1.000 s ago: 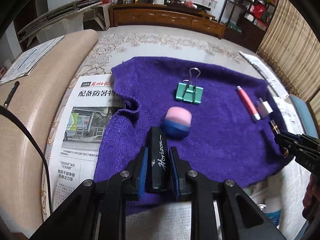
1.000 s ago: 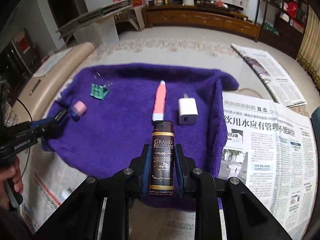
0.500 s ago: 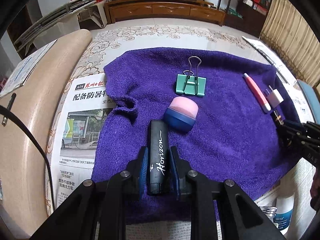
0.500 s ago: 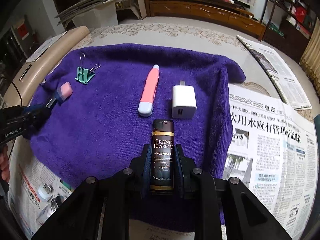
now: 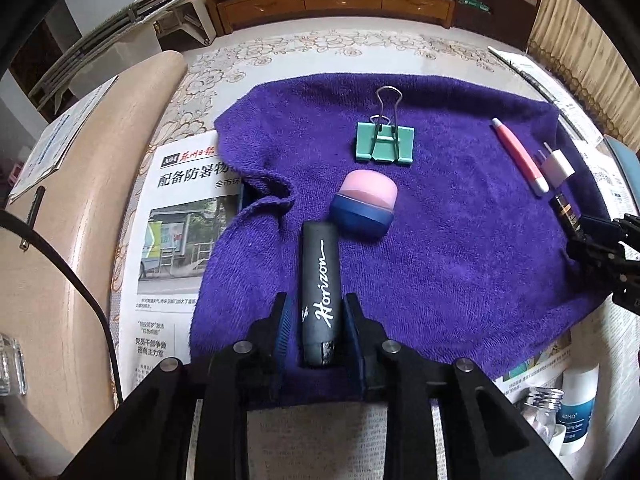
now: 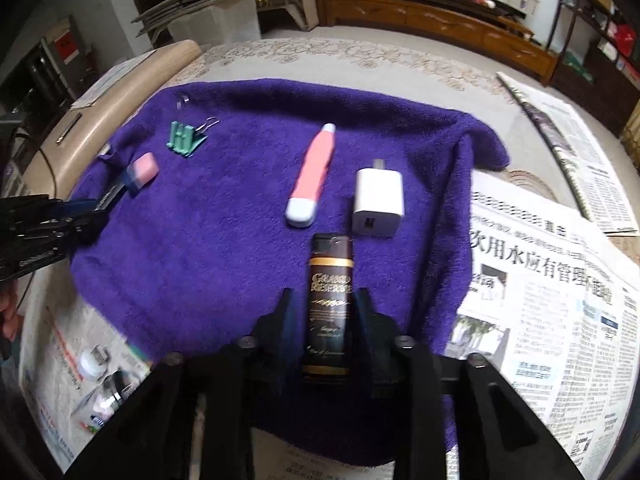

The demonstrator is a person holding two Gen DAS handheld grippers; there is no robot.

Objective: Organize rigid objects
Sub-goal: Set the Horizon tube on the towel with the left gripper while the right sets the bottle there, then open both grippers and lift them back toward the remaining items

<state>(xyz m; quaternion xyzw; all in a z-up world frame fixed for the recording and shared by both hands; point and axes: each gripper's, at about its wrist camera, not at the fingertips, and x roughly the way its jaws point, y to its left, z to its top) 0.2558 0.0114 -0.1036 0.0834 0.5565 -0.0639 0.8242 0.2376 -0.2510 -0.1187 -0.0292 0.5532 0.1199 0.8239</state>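
Observation:
A purple towel [image 5: 440, 260] carries a green binder clip [image 5: 384, 146], a pink-and-blue round case [image 5: 364, 204], a pink pen-shaped stick [image 5: 518, 156] and a white charger plug [image 5: 558, 164]. A black "Horizon" tube [image 5: 320, 276] lies on the towel between the fingers of my left gripper [image 5: 318, 312]. Its jaws are opening, and a thin gap shows at each pad. In the right wrist view a brown "Grand Reserve" bottle [image 6: 330, 308] lies on the towel [image 6: 224, 264] inside my right gripper [image 6: 326, 308]. Those jaws are opening too, clear of the bottle on both sides.
Newspapers [image 6: 552, 280] lie around the towel on a patterned rug. A beige curved bench [image 5: 60, 260] runs along the left. Small bottles and a jar [image 5: 576, 416] stand on the paper near the towel's front edge. A wooden cabinet [image 5: 332, 0] lines the far wall.
Both grippers came down toward the towel with their items. Both pairs of jaws have parted, the right more widely, leaving the tube and the bottle lying loose between the fingers.

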